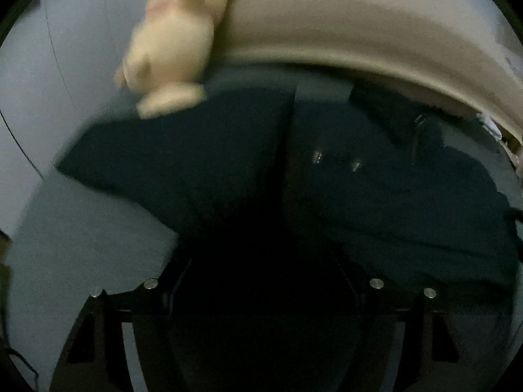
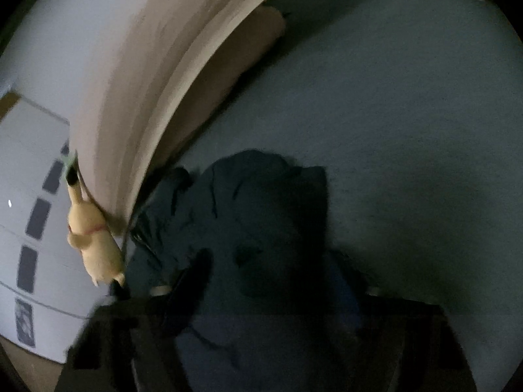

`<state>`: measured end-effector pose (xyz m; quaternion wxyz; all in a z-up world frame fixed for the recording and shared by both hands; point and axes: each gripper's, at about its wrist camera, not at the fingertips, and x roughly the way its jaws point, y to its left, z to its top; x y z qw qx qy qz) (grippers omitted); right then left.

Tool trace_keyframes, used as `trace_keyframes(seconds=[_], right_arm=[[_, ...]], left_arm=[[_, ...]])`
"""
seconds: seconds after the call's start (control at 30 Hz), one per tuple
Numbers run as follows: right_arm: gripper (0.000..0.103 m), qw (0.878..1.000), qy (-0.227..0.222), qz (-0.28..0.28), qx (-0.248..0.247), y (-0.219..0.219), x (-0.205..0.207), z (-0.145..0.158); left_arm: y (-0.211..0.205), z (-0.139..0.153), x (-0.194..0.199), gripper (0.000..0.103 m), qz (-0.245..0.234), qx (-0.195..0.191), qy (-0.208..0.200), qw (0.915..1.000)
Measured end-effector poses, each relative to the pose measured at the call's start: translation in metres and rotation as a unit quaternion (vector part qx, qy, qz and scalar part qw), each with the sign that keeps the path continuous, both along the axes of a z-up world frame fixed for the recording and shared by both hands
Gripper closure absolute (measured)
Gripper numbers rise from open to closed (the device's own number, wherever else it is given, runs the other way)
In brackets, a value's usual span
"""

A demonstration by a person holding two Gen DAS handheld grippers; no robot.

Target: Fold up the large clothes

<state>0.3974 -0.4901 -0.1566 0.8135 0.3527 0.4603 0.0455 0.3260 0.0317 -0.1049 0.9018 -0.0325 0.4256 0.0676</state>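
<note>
Right wrist: dark garment beside headboard edge, both tongs' state unclear

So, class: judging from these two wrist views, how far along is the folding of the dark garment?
Done: the dark garment lies on the grey bed, one panel seemingly folded over. In hand: nothing clearly; both grippers sit low over it, too dark to judge any grip. Left: the bunched end needs smoothing and folding.

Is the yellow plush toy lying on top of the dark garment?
No, the plush toy leans against the beige headboard, beside the dark garment.
</note>
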Motion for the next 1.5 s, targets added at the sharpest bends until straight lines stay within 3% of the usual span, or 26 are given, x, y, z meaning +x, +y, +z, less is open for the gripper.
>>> trace_keyframes(seconds=[0.03,0.1,0.17,0.27,0.37,0.47,0.53,0.57,0.67,0.77,0.87,0.97,1.1,1.17,1.2,1.3,1.37,1.43,1.5], right_arm=[[0.063,1.000,0.006,0.006,-0.015,0.004,0.003,-0.001],[0.070,0.999,0.009,0.018,-0.040,0.010,0.008,0.000],[0.079,0.998,0.002,0.031,-0.062,0.018,0.010,0.005],[0.088,0.992,-0.019,0.054,-0.108,0.034,0.009,0.025],[0.090,0.982,-0.047,0.068,-0.172,0.050,0.005,0.048],[0.091,0.968,-0.057,0.065,-0.234,0.054,0.000,0.046],[0.091,0.963,-0.019,0.068,-0.259,0.052,0.005,0.019],[0.090,0.965,-0.006,0.061,-0.254,0.048,0.005,0.006],[0.081,0.972,-0.011,0.032,-0.231,0.042,0.003,0.007],[0.077,0.975,-0.022,0.011,-0.219,0.034,-0.005,0.030],[0.076,0.970,-0.065,-0.005,-0.235,0.047,-0.018,0.064],[0.075,0.977,-0.100,0.021,-0.187,0.062,-0.030,0.082],[0.075,0.983,-0.068,0.070,-0.153,0.076,-0.030,0.051],[0.074,0.986,-0.007,0.056,-0.158,0.064,-0.025,0.013],[0.074,0.990,0.007,0.061,-0.127,0.057,-0.023,-0.003],[0.075,0.991,0.000,0.060,-0.123,0.054,-0.020,-0.004],[0.069,0.988,0.008,0.053,-0.148,0.060,-0.019,0.007],[0.023,0.986,-0.016,0.048,-0.156,0.074,-0.033,0.024],[0.008,0.980,-0.063,0.042,-0.182,0.091,-0.049,0.047]], left_arm=[[-0.003,0.011,-0.007,0.027,0.004,0.014,-0.023,0.9996],[-0.011,0.031,-0.014,0.026,-0.004,0.015,-0.062,0.9980],[-0.021,0.036,-0.003,0.023,-0.020,0.018,-0.070,0.9972],[-0.044,0.012,0.028,0.023,-0.049,0.049,-0.038,0.9969],[-0.053,-0.037,0.054,0.023,-0.047,0.079,0.056,0.9941],[-0.058,-0.050,0.051,0.019,-0.051,0.094,0.047,0.9931],[-0.062,-0.053,0.050,0.017,-0.053,0.104,0.048,0.9920],[-0.061,-0.054,0.050,0.017,-0.050,0.100,0.050,0.9925],[-0.060,-0.057,0.050,0.014,-0.052,0.097,0.051,0.9926],[-0.058,-0.057,0.047,0.014,-0.053,0.095,0.046,0.9930],[-0.053,-0.060,0.059,0.014,-0.051,0.096,0.042,0.9932],[-0.053,-0.061,0.057,0.014,-0.051,0.095,0.041,0.9933],[-0.052,-0.061,0.057,0.014,-0.050,0.095,0.038,0.9934],[-0.053,-0.062,0.055,0.013,-0.050,0.095,0.036,0.9936],[-0.053,-0.062,0.055,0.013,-0.049,0.097,0.034,0.9935],[-0.053,-0.063,0.053,0.010,-0.046,0.098,0.031,0.9936],[-0.052,-0.063,0.053,0.009,-0.044,0.097,0.029,0.9939],[-0.051,-0.058,0.050,0.010,-0.055,0.089,0.026,0.9942],[-0.049,-0.048,0.044,0.010,-0.076,0.080,0.027,0.9935]])
